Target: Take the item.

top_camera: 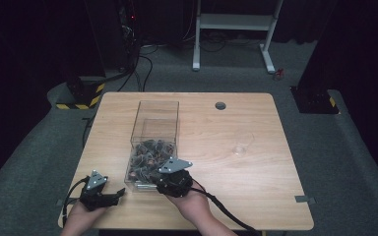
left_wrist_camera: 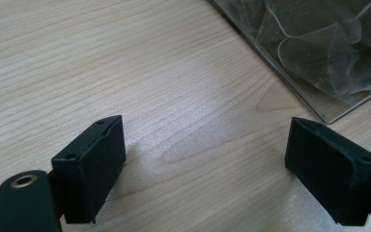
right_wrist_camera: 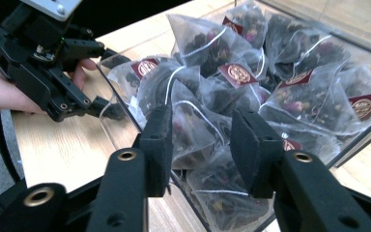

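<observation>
On the near half of the wooden table point(top_camera: 236, 123), a clear box point(top_camera: 155, 142) of tea bags point(right_wrist_camera: 251, 82) is entered by the right gripper point(right_wrist_camera: 200, 145), jaws partly closed around one bag; whether it is pinched cannot be told. Nothing appears removed yet. Bare table is left to the right, while the left gripper point(left_wrist_camera: 205, 164), spread wide and empty, is held just beside the box's left wall.

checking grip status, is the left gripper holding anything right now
No. In the left gripper view the left gripper has its jaws spread wide with only bare wooden table between them.
</observation>
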Demonstrator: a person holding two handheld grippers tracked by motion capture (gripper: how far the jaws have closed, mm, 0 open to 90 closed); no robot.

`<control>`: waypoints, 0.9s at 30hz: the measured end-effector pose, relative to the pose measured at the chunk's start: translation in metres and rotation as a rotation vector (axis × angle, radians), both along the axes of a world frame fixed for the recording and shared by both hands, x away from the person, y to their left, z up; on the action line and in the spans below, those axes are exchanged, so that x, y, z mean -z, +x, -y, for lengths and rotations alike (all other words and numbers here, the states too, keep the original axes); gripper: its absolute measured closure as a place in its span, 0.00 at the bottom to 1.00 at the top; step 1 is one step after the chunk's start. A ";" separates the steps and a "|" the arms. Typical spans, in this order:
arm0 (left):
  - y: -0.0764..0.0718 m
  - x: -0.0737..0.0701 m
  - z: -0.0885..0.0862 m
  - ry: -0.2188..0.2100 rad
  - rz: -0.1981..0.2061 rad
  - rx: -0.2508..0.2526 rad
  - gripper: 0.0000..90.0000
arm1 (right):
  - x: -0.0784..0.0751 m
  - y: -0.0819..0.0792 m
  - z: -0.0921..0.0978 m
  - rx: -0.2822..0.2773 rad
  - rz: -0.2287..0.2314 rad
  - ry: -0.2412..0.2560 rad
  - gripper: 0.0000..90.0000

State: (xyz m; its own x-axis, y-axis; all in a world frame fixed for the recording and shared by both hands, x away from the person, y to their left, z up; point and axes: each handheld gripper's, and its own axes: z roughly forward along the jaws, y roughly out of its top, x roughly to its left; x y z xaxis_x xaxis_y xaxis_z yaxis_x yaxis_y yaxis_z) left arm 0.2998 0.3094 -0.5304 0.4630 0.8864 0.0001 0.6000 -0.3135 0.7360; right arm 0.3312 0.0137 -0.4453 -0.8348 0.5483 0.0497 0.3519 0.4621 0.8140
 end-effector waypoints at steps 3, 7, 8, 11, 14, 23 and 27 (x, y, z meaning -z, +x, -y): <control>0.000 0.000 0.000 0.000 0.000 0.000 0.16 | 0.001 0.001 0.000 -0.001 -0.005 0.002 0.73; 0.000 0.000 0.000 0.000 0.000 0.001 0.16 | 0.003 0.003 -0.001 -0.001 -0.020 -0.010 0.80; 0.000 0.000 0.000 -0.002 -0.001 0.000 0.16 | 0.004 0.003 -0.001 -0.003 -0.021 -0.012 0.82; 0.000 0.000 0.000 -0.002 0.000 0.000 0.16 | 0.005 0.003 -0.001 -0.007 -0.016 -0.022 0.88; 0.000 0.000 0.000 -0.001 0.000 0.000 0.16 | 0.005 0.001 -0.001 -0.006 -0.017 -0.025 0.94; 0.000 0.000 0.000 0.000 -0.001 0.001 0.16 | 0.003 0.001 0.002 -0.006 0.000 -0.019 1.00; 0.000 0.000 0.000 -0.002 0.000 0.000 0.16 | 0.001 0.000 0.004 -0.003 0.010 -0.005 1.00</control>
State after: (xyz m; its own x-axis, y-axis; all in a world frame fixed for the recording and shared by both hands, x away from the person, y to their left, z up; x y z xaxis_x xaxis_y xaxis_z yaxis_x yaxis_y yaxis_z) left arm 0.2997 0.3093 -0.5304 0.4628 0.8865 -0.0015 0.6004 -0.3121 0.7363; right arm 0.3316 0.0100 -0.4461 -0.8371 0.5456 0.0389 0.3425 0.4674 0.8150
